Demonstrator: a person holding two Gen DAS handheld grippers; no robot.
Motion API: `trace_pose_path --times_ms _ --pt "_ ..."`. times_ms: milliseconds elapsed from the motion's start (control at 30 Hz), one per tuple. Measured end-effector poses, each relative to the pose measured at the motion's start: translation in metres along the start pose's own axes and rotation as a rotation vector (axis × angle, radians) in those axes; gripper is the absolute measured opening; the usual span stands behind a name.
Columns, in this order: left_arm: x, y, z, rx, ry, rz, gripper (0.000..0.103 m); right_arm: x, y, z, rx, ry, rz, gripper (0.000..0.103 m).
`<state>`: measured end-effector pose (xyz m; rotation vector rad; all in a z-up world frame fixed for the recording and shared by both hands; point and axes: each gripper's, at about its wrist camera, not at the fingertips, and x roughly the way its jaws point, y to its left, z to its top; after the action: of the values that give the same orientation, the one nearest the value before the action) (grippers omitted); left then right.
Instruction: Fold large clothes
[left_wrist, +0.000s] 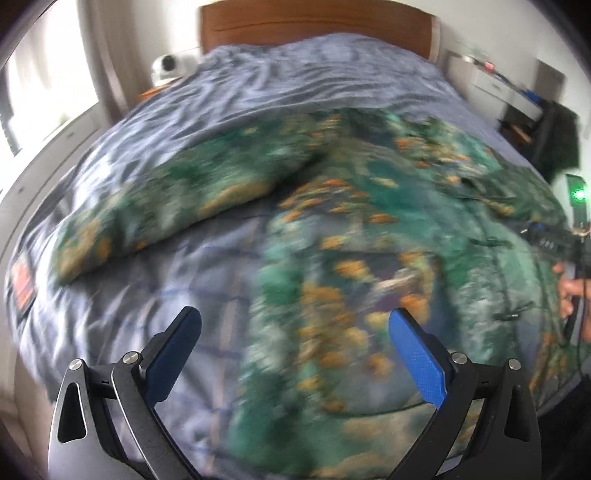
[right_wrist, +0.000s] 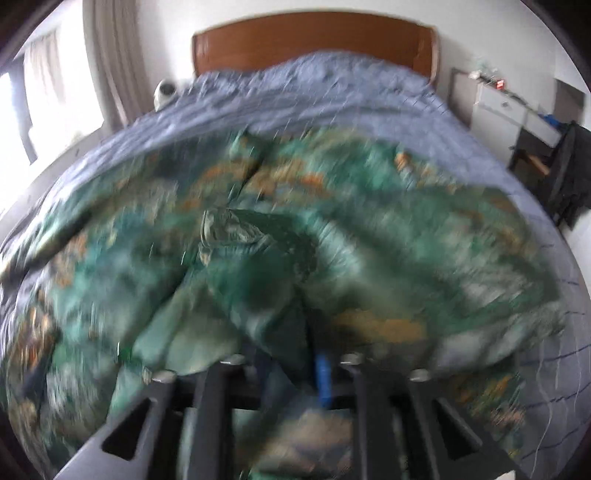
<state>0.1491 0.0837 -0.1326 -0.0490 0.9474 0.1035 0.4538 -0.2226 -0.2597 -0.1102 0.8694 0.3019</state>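
1. Bed (left_wrist: 280, 85), blue-grey cover, fills both views.
2. Green-orange garment (left_wrist: 369, 229) sprawls across frame centre, sleeve toward left.
3. Left gripper (left_wrist: 295, 332), lower frame: jaws spread, empty.
4. Right gripper (right_wrist: 291, 365), bottom centre: pinching garment fabric.

bed (left_wrist: 280, 85) w/ brown wooden headboard (left_wrist: 314, 22), covered by wrinkled blue-grey checked duvet (left_wrist: 155, 280). green/orange patterned garment (left_wrist: 351, 229) lies spread directly on duvet, one sleeve out toward the left side, fabric bunched at near edge
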Motion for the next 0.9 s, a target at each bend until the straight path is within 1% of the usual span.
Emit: trace_pose_path --times_ms 33,67,100,133,200,267,300,367,433,467,533,600,633,667,700,733,767,833,900 --pt "0.002 -0.007 0.005 0.017 0.007 -0.035 0.102 -0.003 0.003 -0.007 -0.014 0.008 0.022 0.045" --pt "0.007 -0.018 0.014 0.039 0.018 -0.086 0.102 -0.011 0.002 -0.015 -0.023 -0.001 0.038 0.053" --pt "0.011 -0.03 0.023 0.06 0.031 -0.139 0.102 -0.018 0.004 -0.019 -0.03 -0.008 0.051 0.057" --pt "0.014 -0.039 0.03 0.077 0.04 -0.177 0.102 -0.028 0.006 -0.023 -0.036 -0.01 0.069 0.061" --pt "0.024 -0.07 0.051 0.125 0.066 -0.283 0.102 -0.049 0.005 -0.036 -0.04 -0.015 0.093 0.061" --pt "0.03 -0.097 0.068 0.167 0.079 -0.359 0.101 -0.075 0.005 -0.053 -0.029 -0.045 0.113 0.061" --pt "0.037 -0.118 0.08 0.2 0.087 -0.408 0.101 -0.086 0.003 -0.062 -0.015 -0.058 0.116 0.061" --pt "0.05 -0.15 0.093 0.25 0.113 -0.467 0.101 -0.107 -0.001 -0.077 0.018 -0.074 0.124 0.061" --pt "0.074 -0.183 0.108 0.275 0.16 -0.497 0.099 -0.123 -0.008 -0.091 0.058 -0.085 0.131 0.061" --pt "0.088 -0.197 0.113 0.278 0.19 -0.502 0.091 -0.131 -0.01 -0.099 0.079 -0.091 0.133 0.061" --pt "0.112 -0.213 0.12 0.267 0.245 -0.475 0.08 -0.143 -0.015 -0.111 0.113 -0.105 0.132 0.061" --pt "0.135 -0.227 0.123 0.246 0.294 -0.45 0.077 -0.155 -0.018 -0.123 0.145 -0.119 0.131 0.061" --pt "0.142 -0.231 0.124 0.239 0.306 -0.436 0.071 -0.159 -0.019 -0.125 0.154 -0.126 0.13 0.061" --pt "0.147 -0.234 0.124 0.234 0.317 -0.429 0.056 -0.163 -0.021 -0.129 0.161 -0.132 0.129 0.061" --pt "0.151 -0.239 0.125 0.231 0.327 -0.426 0.046 -0.166 -0.022 -0.132 0.163 -0.137 0.124 0.061" --pt "0.153 -0.244 0.126 0.23 0.327 -0.399 0.023 -0.169 -0.023 -0.133 0.16 -0.14 0.119 0.061" --pt "0.154 -0.246 0.128 0.23 0.324 -0.386 0.008 -0.171 -0.023 -0.135 0.153 -0.144 0.109 0.061" --pt "0.152 -0.248 0.134 0.22 0.32 -0.398 0.006 -0.173 -0.024 -0.136 0.136 -0.152 0.09 0.061" --pt "0.139 -0.245 0.15 0.227 0.253 -0.382 0.006 -0.174 -0.028 -0.135 0.132 -0.157 0.082 0.061"
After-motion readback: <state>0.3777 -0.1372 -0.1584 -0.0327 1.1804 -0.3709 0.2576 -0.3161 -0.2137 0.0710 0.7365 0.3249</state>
